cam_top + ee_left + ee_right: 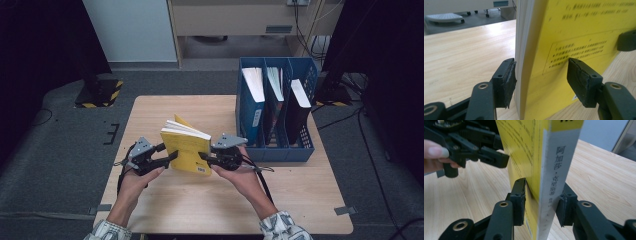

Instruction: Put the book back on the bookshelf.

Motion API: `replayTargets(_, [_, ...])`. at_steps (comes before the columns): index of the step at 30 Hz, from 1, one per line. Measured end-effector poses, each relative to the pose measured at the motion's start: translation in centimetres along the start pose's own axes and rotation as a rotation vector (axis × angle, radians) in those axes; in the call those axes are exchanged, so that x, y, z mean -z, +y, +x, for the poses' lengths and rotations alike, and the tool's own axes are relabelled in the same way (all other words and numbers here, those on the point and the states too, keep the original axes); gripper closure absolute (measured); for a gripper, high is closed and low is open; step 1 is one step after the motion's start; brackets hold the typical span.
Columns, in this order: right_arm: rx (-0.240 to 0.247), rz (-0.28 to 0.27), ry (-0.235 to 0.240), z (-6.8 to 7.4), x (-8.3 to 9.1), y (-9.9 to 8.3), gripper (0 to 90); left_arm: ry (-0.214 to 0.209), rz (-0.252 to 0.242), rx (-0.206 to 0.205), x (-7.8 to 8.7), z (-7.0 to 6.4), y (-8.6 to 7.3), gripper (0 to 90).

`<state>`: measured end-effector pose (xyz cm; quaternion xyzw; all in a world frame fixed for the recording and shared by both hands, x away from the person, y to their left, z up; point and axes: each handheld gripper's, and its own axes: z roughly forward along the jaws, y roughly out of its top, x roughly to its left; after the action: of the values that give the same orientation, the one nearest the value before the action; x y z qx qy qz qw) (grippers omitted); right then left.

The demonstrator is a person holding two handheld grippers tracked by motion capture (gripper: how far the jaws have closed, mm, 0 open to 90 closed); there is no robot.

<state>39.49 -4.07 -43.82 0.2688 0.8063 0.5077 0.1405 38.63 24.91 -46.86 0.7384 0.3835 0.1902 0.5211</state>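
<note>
Blue file rack [274, 150] with books [254, 85]

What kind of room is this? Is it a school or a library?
Probably a lab or office workroom, not a library. A small wooden table stands on grey carpet, a blue file rack on it holds a few books, and cables trail over the floor. Two hand-held grippers hold a yellow book.

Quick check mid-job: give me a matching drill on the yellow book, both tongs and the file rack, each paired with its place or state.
Things:
1. yellow book
2. left tongs
3. right tongs
4. blue file rack

States:
a. shut on the spine edge
b. open around the page edge
c. upright between both tongs
d. holds three books, table's far right

Pairs: 1-c, 2-b, 3-a, 4-d
</note>
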Motion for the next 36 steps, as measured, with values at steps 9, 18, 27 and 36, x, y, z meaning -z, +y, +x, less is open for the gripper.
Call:
replayTargets(9, [0.002,-0.035,0.012,0.1,-0.5,1.5,60.0,0.016,-0.013,0.001,0.1,-0.1,-1.1,40.7])
replayTargets(18, [0.0,-0.092,0.052,-0.1,-0.8,3.5,58.2,0.062,0.077,-0.034,0.7,0.4,-2.6,32.9])
replayTargets(27, [-0.005,-0.101,0.077,-0.3,-1.3,4.3,59.7,0.102,0.133,-0.05,0.4,1.0,-3.0,16.4])
replayTargets(36, [-0.015,-0.111,0.092,-0.5,-1.9,4.5,61.3,0.13,0.131,-0.013,0.7,1.8,-3.3,8.9])
